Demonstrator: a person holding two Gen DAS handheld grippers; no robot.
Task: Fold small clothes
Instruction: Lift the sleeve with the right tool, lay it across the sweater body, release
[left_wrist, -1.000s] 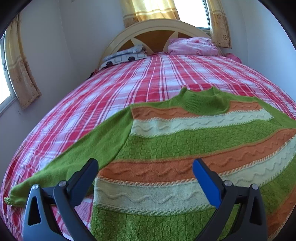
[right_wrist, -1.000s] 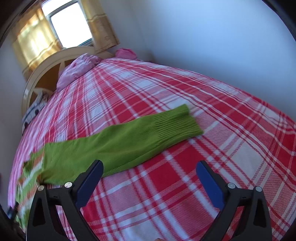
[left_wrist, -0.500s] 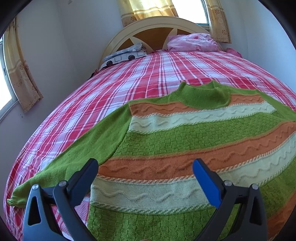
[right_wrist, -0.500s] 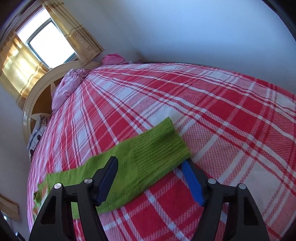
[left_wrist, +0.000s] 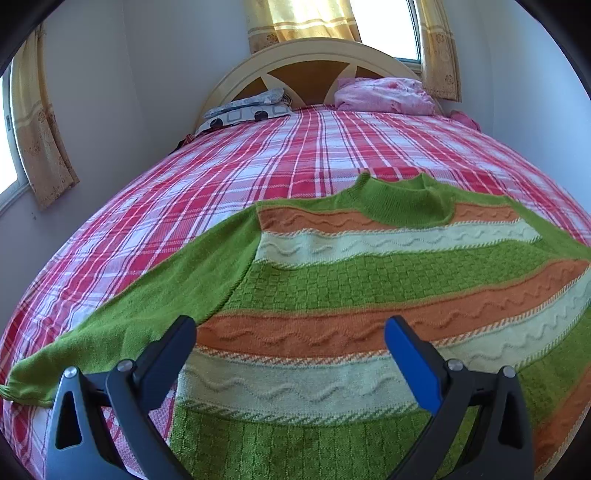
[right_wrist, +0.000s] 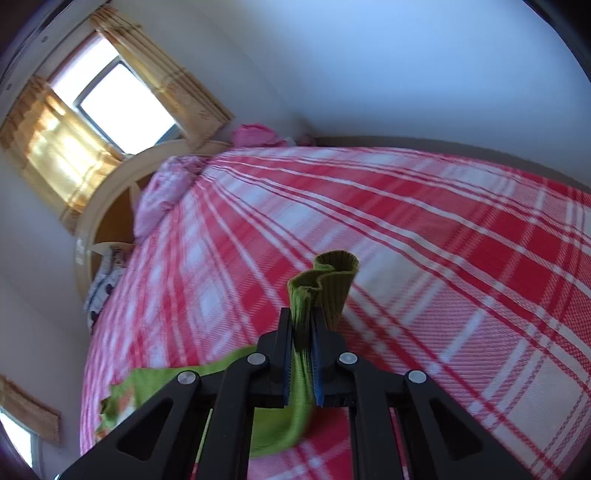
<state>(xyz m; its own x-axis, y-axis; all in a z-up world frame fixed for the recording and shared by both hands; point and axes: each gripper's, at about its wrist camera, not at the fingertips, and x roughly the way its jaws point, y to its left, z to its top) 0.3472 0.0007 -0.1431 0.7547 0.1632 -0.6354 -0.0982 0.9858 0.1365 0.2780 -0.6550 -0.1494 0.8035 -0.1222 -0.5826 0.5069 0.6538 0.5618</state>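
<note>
A knitted sweater (left_wrist: 369, 280) with green, orange and cream stripes lies flat on the bed, collar toward the headboard. Its left green sleeve (left_wrist: 122, 325) stretches out toward the bed's left edge. My left gripper (left_wrist: 290, 334) hangs open above the sweater's lower body, nothing between its fingers. In the right wrist view my right gripper (right_wrist: 302, 325) is shut on the ribbed cuff of the right sleeve (right_wrist: 325, 284), which bunches up past the pads and is lifted off the bedspread. The rest of that sleeve trails back under the gripper toward the sweater body (right_wrist: 125, 395).
The bed carries a red and white plaid bedspread (left_wrist: 258, 177). A pink blanket (left_wrist: 384, 96) and a patterned pillow (left_wrist: 247, 110) lie by the cream headboard (left_wrist: 314, 59). Walls close in on the bed's left and right, with curtained windows (right_wrist: 122, 99).
The right gripper moved onto the flat sleeve cuff, closed on it and lifted it while rolling. The left gripper stayed open over the sweater, barely shifting.
</note>
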